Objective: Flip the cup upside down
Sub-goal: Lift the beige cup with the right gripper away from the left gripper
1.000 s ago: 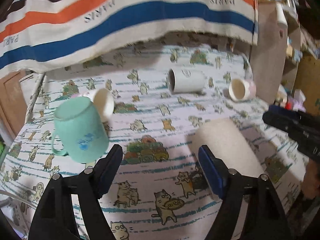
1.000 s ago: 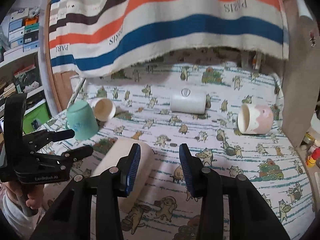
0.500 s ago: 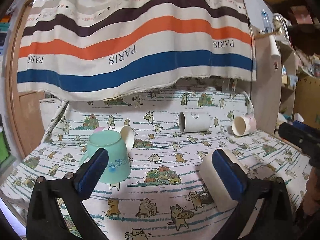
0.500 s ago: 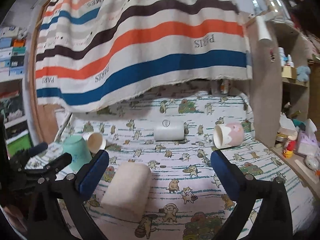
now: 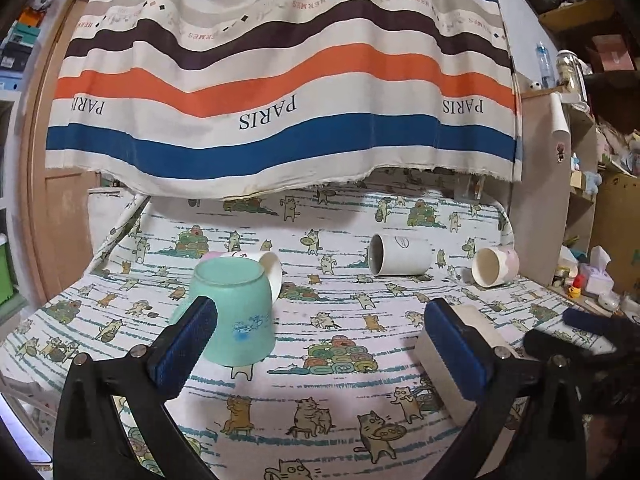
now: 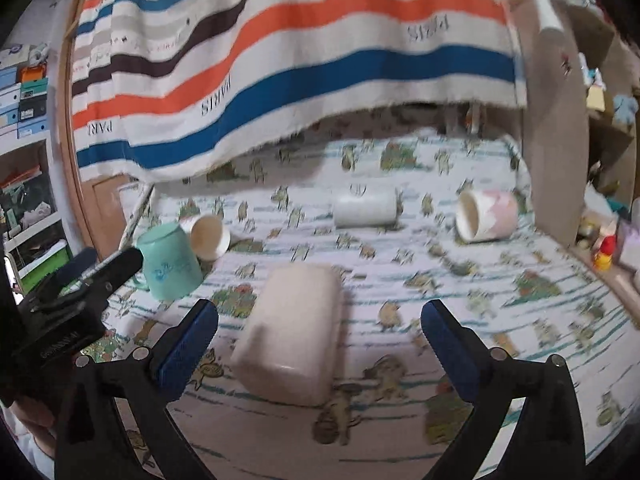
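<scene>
A mint-green cup (image 5: pixel 236 316) stands upside down on the cat-print cloth, also in the right wrist view (image 6: pixel 170 260). A beige cup (image 6: pixel 292 330) lies on its side in front of my right gripper; in the left wrist view its end (image 5: pixel 460 356) shows behind my right finger. A white cup (image 5: pixel 400 255), a pink-and-white cup (image 5: pixel 494 266) and a small cream cup (image 5: pixel 268 268) also lie on their sides. My left gripper (image 5: pixel 320 348) is open and empty, just back from the green cup. My right gripper (image 6: pixel 320 344) is open and empty, short of the beige cup.
A striped "PARIS" cloth (image 5: pixel 280 92) hangs over the back of the table. A wooden panel (image 5: pixel 540 208) and cluttered shelves stand at the right. Shelves with boxes (image 6: pixel 24 100) stand at the left. The left gripper (image 6: pixel 68 300) shows low left in the right wrist view.
Both grippers have opened wide and drawn back and up from the table. The green cup stands where it was, free of the left gripper.
</scene>
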The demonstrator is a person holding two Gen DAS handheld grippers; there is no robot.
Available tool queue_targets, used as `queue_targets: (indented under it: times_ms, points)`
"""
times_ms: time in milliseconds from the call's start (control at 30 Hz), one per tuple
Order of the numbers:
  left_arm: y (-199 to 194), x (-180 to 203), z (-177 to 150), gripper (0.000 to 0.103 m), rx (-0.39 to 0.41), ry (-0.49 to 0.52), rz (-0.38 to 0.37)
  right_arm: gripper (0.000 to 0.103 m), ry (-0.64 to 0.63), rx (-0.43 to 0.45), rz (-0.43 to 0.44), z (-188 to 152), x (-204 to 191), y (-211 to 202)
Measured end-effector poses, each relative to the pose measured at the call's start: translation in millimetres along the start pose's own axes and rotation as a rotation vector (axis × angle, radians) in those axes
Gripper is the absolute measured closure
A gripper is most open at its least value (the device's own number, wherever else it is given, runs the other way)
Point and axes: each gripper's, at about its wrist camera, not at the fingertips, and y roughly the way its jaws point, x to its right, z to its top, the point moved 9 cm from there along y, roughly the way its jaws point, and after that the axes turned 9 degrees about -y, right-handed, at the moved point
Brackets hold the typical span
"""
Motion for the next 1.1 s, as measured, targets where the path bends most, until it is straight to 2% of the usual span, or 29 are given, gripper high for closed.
queue_targets:
  times_ms: [67, 133, 200, 233, 333, 467, 533, 600, 733, 767, 833, 867, 900, 1100]
  points:
    - [-1, 1, 5, 0.0, 0.016, -0.006, -0.012, 0.001, 0.008, -0.018, 0.007, -3, -6, 8]
    - [-5, -1, 19, 0.0, 0.111, 0.022, 0.039, 0.001, 0.015, -0.048, 0.011, -7, -11, 16]
    - [-4, 1, 27, 0.0, 0.171, 0.068, 0.072, 0.001, 0.019, -0.067, 0.016, -11, -14, 20]
    - [-1, 2, 26, 0.0, 0.167, 0.083, 0.07, 0.001, 0.017, -0.073, 0.014, -13, -15, 22]
    - [15, 1, 20, 0.0, 0.081, 0.061, 0.049, 0.001, 0.005, -0.088, -0.012, -16, -15, 26]
    - [19, 1, 17, 0.0, 0.05, 0.055, 0.042, 0.001, -0.026, -0.129, -0.043, -24, -17, 35]
    - [27, 3, 13, 0.0, 0.016, 0.074, 0.067, 0.001, -0.037, -0.144, -0.047, -27, -19, 39]
    - [33, 3, 9, 0.0, -0.02, 0.068, 0.061, 0.001, -0.045, -0.158, -0.056, -29, -21, 43]
    - [40, -4, 5, 0.0, -0.051, 0.047, 0.087, 0.001, -0.045, -0.185, -0.05, -32, -24, 52]
    - [40, -4, 4, 0.0, -0.053, 0.049, 0.09, 0.003, -0.044, -0.184, -0.055, -32, -23, 55]
    - [41, -3, 4, 0.0, -0.053, 0.053, 0.09, 0.017, -0.047, -0.197, -0.072, -32, -22, 61]
    - [40, -4, 4, 0.0, -0.051, 0.052, 0.091, 0.027, -0.049, -0.211, -0.062, -32, -23, 64]
    - [40, -5, 4, 0.0, -0.05, 0.049, 0.092, 0.033, -0.051, -0.225, -0.045, -33, -25, 68]
    - [38, -6, 6, 0.0, -0.038, 0.045, 0.094, 0.033, -0.102, -0.23, -0.038, -31, -28, 68]
